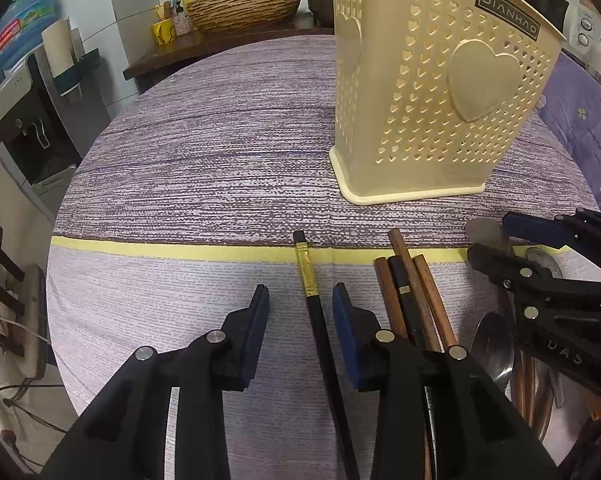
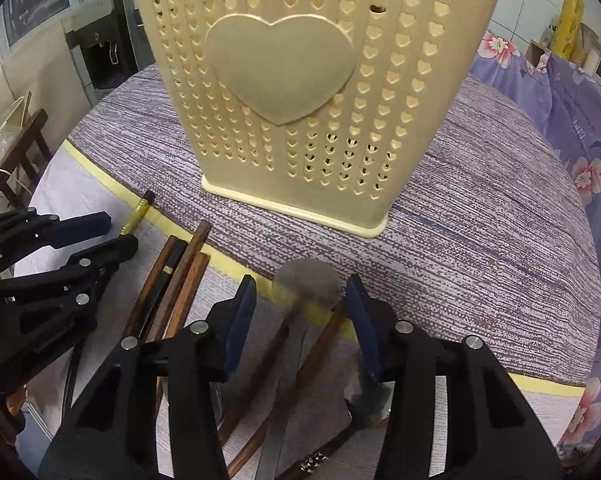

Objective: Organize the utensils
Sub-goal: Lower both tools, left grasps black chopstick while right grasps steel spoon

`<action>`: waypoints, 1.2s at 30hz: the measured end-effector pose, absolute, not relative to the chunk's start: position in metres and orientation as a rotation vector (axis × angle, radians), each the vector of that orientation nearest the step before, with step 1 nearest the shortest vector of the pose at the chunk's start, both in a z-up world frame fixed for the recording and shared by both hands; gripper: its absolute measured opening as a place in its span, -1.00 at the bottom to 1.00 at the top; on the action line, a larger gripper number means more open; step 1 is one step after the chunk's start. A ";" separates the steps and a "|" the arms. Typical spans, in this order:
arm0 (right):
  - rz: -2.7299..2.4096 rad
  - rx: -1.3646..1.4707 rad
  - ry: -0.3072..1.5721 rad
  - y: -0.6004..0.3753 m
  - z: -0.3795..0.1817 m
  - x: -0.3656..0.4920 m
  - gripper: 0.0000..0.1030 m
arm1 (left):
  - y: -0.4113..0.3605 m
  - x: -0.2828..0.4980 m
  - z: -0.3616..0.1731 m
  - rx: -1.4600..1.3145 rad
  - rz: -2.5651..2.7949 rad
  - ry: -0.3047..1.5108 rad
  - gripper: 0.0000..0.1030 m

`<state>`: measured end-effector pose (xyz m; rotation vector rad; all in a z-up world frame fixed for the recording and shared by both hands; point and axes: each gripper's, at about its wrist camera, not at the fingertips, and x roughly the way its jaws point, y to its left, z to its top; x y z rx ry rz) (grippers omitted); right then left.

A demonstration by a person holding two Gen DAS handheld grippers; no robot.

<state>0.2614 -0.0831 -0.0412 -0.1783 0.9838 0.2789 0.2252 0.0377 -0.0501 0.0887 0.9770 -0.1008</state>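
Observation:
A cream utensil holder point(image 1: 432, 92) with heart-shaped holes stands upright on the table; in the right wrist view it point(image 2: 300, 92) fills the top. My left gripper point(image 1: 300, 308) is open, its fingers on either side of a black chopstick with a gold band point(image 1: 314, 304), not closed on it. Several brown and black chopsticks point(image 1: 410, 300) lie just to its right. My right gripper point(image 2: 300, 304) is open over a metal spoon point(image 2: 306, 284) and wooden-handled utensils point(image 2: 320, 352). The left gripper also shows in the right wrist view point(image 2: 112, 236).
A purple striped tablecloth point(image 1: 220, 160) with a yellow stripe point(image 1: 160, 248) covers the round table. A woven basket point(image 1: 244, 6) and bottles sit on a counter behind. A water dispenser point(image 1: 28, 120) stands at left. Floral cloth point(image 2: 572, 120) lies at right.

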 end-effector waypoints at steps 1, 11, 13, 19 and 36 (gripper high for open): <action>0.276 -0.188 0.985 -0.082 -0.042 0.263 -0.11 | 0.038 0.226 -0.050 0.089 -0.100 0.978 -0.36; 0.310 -0.214 1.008 -0.073 -0.047 0.268 -0.28 | 0.035 0.228 -0.050 0.092 -0.099 0.972 -0.40; 0.336 -0.201 1.014 -0.073 -0.047 0.267 -0.27 | 0.034 0.227 -0.051 0.095 -0.101 0.971 -0.40; 0.324 -0.185 1.026 -0.075 -0.049 0.272 -0.27 | 0.033 0.228 -0.051 0.099 -0.099 0.972 -0.40; 0.360 -0.113 0.963 -0.092 -0.034 0.257 -0.28 | 0.023 0.235 -0.050 0.123 -0.090 0.967 -0.83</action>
